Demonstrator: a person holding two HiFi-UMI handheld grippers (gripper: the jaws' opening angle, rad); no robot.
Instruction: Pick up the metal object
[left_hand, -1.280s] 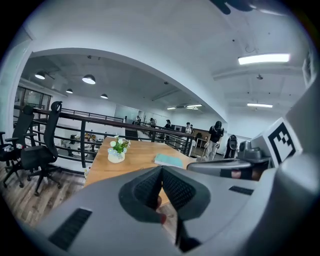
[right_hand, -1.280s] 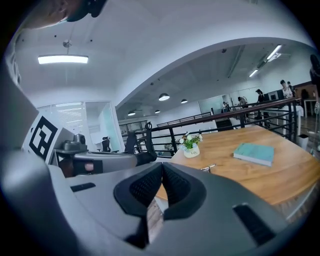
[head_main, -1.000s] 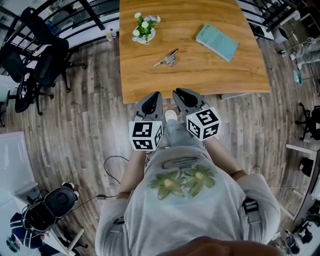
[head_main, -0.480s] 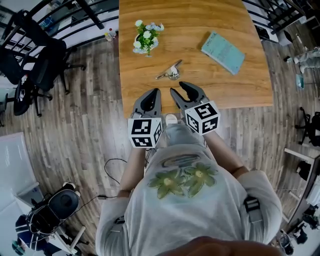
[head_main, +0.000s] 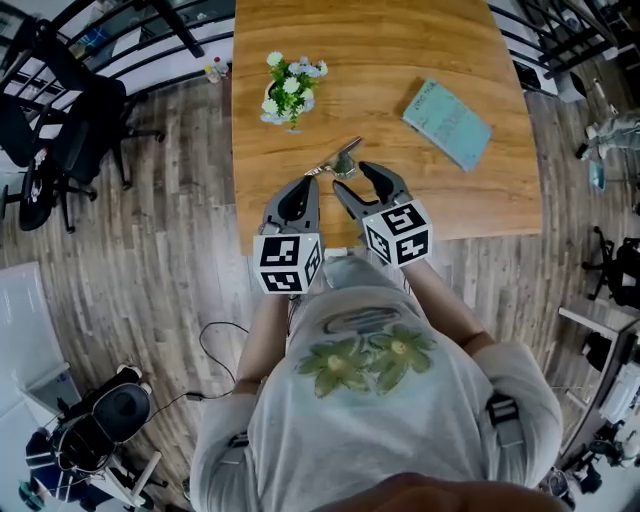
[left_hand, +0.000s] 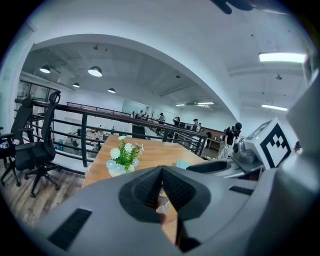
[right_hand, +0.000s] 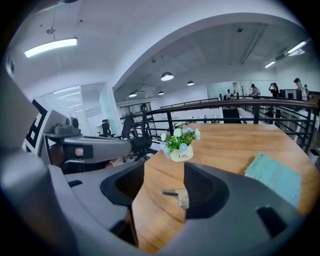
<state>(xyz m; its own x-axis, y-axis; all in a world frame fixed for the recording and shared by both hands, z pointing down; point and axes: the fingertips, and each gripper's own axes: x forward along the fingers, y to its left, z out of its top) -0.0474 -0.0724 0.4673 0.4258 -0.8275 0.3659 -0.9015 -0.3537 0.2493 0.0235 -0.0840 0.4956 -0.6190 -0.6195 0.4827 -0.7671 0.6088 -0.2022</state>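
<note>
Right gripper (head_main: 352, 181): jaws have just been opening, now wide and empty, with the metal object (head_main: 341, 159) just ahead. If I close off-centre, one jaw may shove it across the table (head_main: 470, 200).

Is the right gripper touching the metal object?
Cannot tell. Right gripper view: the metal object lies between the right gripper's jaws, which have just been opening, its edge against one jaw's outline; head view shows no clear gap.

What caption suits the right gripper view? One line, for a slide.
Right claw, just opening and still empty, frames the metal object on the wooden table, flower pot and teal book beyond.
</note>
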